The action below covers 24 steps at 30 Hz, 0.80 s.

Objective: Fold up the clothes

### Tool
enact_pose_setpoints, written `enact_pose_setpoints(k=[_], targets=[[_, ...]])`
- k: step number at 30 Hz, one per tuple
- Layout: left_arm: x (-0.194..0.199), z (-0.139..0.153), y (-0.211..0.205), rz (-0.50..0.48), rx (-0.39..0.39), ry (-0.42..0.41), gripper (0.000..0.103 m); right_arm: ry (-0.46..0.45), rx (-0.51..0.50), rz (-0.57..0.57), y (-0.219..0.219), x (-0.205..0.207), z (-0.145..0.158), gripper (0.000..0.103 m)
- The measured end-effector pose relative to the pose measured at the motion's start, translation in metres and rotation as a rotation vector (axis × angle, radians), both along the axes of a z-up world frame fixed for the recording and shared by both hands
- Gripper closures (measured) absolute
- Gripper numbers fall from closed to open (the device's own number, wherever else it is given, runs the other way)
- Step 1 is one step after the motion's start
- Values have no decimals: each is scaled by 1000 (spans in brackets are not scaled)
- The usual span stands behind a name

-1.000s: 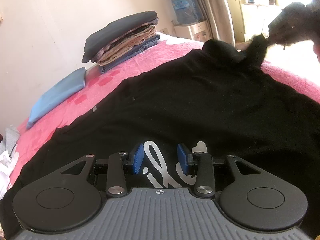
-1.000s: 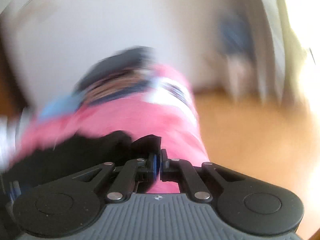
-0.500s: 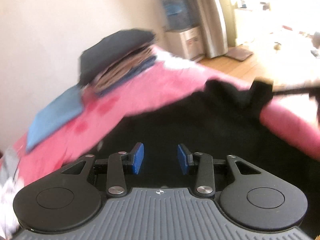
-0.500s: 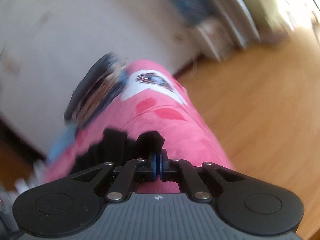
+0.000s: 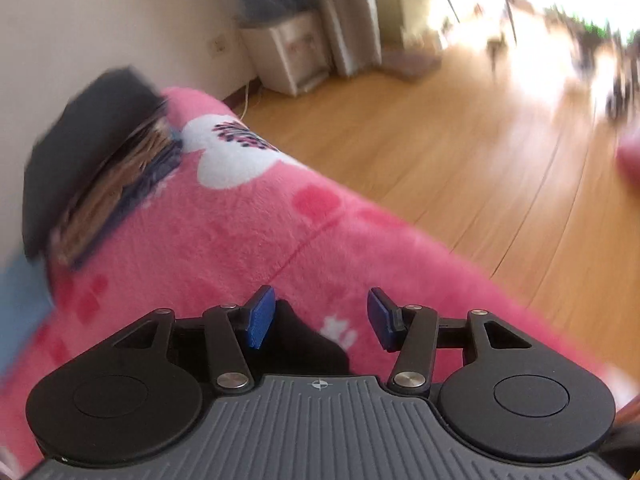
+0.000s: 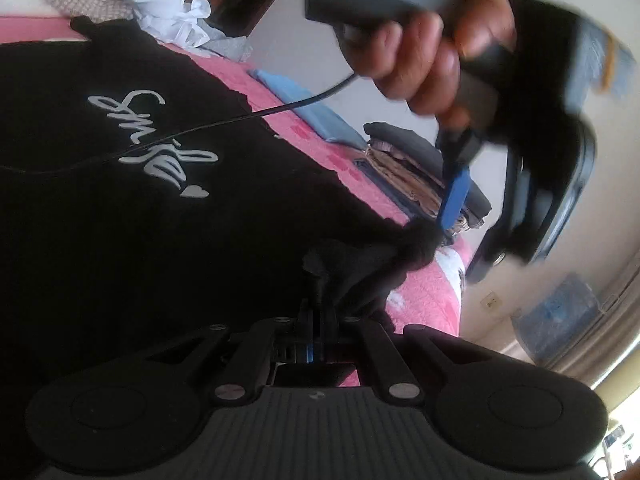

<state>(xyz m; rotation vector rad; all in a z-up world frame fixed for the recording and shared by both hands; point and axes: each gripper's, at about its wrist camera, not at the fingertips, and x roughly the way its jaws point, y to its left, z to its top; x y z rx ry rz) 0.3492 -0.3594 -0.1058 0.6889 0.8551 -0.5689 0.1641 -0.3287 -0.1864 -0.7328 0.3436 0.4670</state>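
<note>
Fingers: right gripper (image 6: 318, 312) clamped on black T-shirt (image 6: 120, 200) corner | left gripper (image 5: 318, 318) opening, empty | bunched corner at twelve o'clock; left nearer

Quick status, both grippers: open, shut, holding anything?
Left gripper: jaws opening, nothing pinched between the pads.
Right gripper: shut on a fold of the black shirt.

Both wrist views look closely, somewhat blurred, across the pink blanket (image 5: 248, 240).
</note>
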Motion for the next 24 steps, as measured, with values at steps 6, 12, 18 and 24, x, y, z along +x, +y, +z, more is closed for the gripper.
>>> enact_pose_setpoints(k=[6, 12, 18, 24], targets=[[3, -14, 20, 24, 164, -106, 62, 33, 91, -32, -16, 1, 4, 101], [52, 8, 95, 316, 9, -42, 69, 43, 116, -27, -19, 5, 4, 101], [66, 33, 144, 473, -270, 91, 64, 47, 126, -25, -21, 0, 0, 101], [33, 29, 80, 209, -121, 94, 52, 29, 96, -10, -17, -4, -1, 101]])
